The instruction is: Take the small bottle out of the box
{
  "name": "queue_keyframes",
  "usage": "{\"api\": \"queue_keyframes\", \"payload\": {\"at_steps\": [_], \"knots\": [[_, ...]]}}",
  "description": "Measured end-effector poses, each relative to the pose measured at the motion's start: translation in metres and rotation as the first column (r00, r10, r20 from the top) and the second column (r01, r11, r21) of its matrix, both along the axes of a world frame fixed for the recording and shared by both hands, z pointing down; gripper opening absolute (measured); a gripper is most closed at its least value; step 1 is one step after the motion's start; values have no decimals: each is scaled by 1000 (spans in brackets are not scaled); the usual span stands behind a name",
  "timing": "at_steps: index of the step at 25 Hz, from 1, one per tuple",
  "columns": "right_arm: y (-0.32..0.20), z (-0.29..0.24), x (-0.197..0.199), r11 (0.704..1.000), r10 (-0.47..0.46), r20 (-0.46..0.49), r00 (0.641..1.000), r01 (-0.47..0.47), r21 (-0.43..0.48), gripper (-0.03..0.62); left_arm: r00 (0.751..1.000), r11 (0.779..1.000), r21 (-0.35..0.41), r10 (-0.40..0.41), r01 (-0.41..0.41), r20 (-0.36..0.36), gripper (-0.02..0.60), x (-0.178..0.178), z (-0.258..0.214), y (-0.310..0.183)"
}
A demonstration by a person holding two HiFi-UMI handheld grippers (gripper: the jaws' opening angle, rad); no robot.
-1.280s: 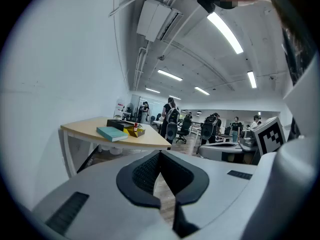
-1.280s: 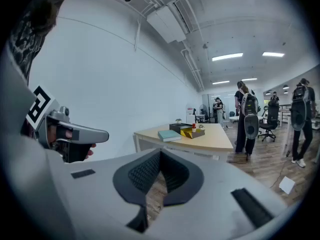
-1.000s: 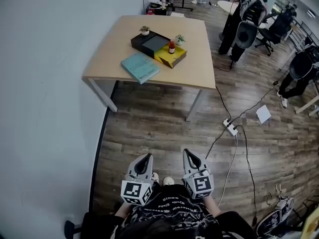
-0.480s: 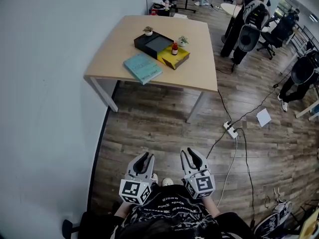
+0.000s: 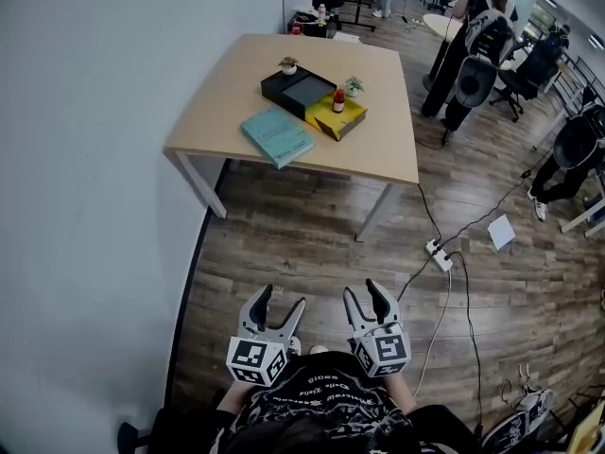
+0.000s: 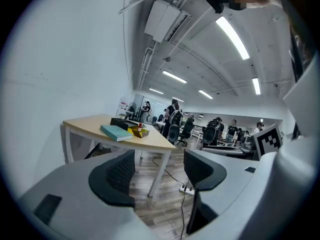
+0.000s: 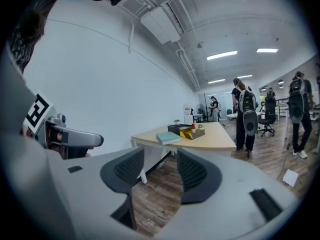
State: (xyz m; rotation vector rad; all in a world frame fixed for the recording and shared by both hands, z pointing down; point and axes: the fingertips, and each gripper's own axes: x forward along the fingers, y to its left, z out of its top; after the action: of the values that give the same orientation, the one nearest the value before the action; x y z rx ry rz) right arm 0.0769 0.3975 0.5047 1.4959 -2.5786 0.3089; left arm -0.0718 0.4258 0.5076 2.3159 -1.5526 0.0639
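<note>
I stand well back from the table (image 5: 227, 112), which lies at twelve o'clock across bare floor. Both tools sit low in front of me. My left gripper (image 5: 282, 301) has just been opening, and its jaws are wide apart with nothing between them. My right gripper (image 5: 363, 293) has also just been opening; its jaws are apart but less wide, and likewise empty.

The small bottle (image 5: 338, 100), dark with a red cap, stands upright at the yellow box (image 5: 348, 121) on the table's far half. From here I cannot tell whether it sits down inside the box or on top of it. A black box (image 5: 298, 90) touches the yellow one at its ten o'clock. A teal book (image 5: 277, 137) lies at the bottle's seven o'clock, and a little plant (image 5: 354, 84) stands just beside the bottle at one o'clock.

I judge the bottle light, stiff and smooth, perhaps glass, and narrow enough to tip easily. I would take it across the body just under the cap, squeeze gently, and lift straight up, clear of the plant.
</note>
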Motion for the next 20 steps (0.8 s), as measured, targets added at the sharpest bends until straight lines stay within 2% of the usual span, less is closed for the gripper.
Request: {"api": "queue_keyframes", "payload": {"at_steps": [2,6,9,14,20], "knots": [[-6,1,-7,1000,-5,-6,1000,5,-4,298,1000,1000,-2,-5,5,0,314,-9,2,-5],[-16,3,-22,1000,-1,-25,1000,1,-2,299,1000,1000,-22,8,-8,4,314,-25,9,-15],[-24,5,-35,1000,4,-30,1000,-4,-9,298,999,998,-38,50,-50,-1,314,-32,12,-25],[-32,8,-50,1000,24,-40,999,-25,-7,298,994,994,-22,109,-109,-6,314,-42,11,-38],[-41,14,-50,997,69,-22,997,-69,-30,298,996,996,12,91,-91,-12,314,-56,7,-59]]}}
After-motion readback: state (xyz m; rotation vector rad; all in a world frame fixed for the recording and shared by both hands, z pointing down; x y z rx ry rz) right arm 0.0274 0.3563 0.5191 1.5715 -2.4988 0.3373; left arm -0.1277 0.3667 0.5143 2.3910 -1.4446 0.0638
